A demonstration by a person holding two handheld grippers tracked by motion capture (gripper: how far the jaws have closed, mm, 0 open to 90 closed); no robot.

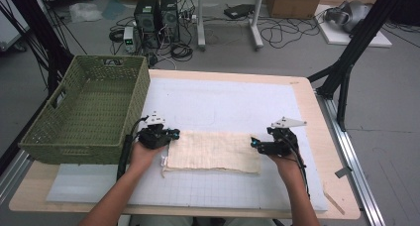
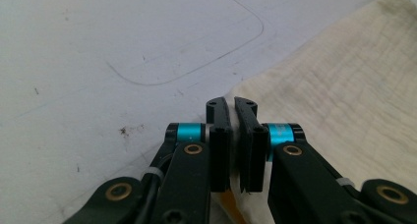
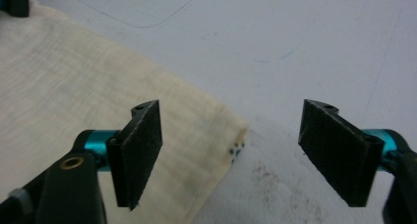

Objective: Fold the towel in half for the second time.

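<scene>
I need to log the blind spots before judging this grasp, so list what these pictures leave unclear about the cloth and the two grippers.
- Left gripper: its jaws stand almost together at the edge of the cloth; in the left gripper view the jaws themselves hide whether fabric is pinched.
- Cloth layers: the high view is too small to count folds of the cloth.
- Right gripper: open over the cloth corner; contact with the cloth cannot be told.
- Basket: its near wall hides part of the floor inside.
</scene>
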